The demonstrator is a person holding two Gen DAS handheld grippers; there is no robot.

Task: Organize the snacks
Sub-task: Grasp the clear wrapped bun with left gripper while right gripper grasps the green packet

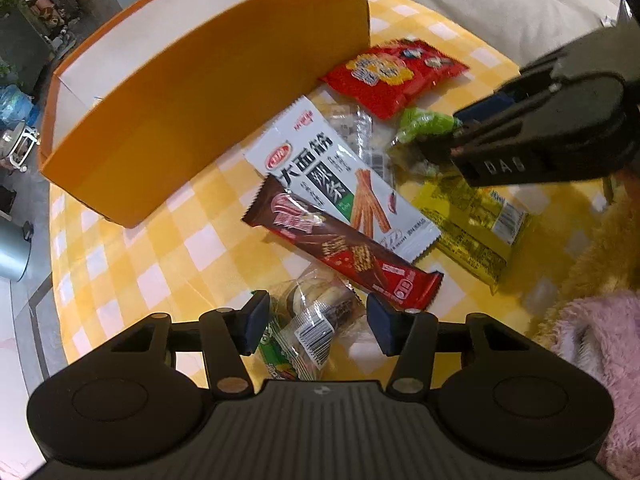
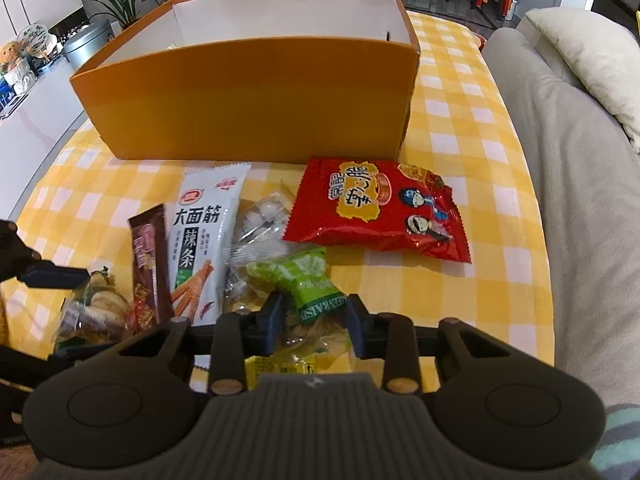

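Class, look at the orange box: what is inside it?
The orange box shows bare white inner walls. Its near wall hides the floor, so anything lying low inside cannot be seen. All visible snacks, such as the red bag, lie outside on the checked cloth.

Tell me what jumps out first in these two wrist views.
The big orange box dominates, standing open at the far side of the yellow checked tablecloth. In front of it lies a scatter of snack packets, the red bag brightest, at right. The right gripper straddles the green raisin packet.
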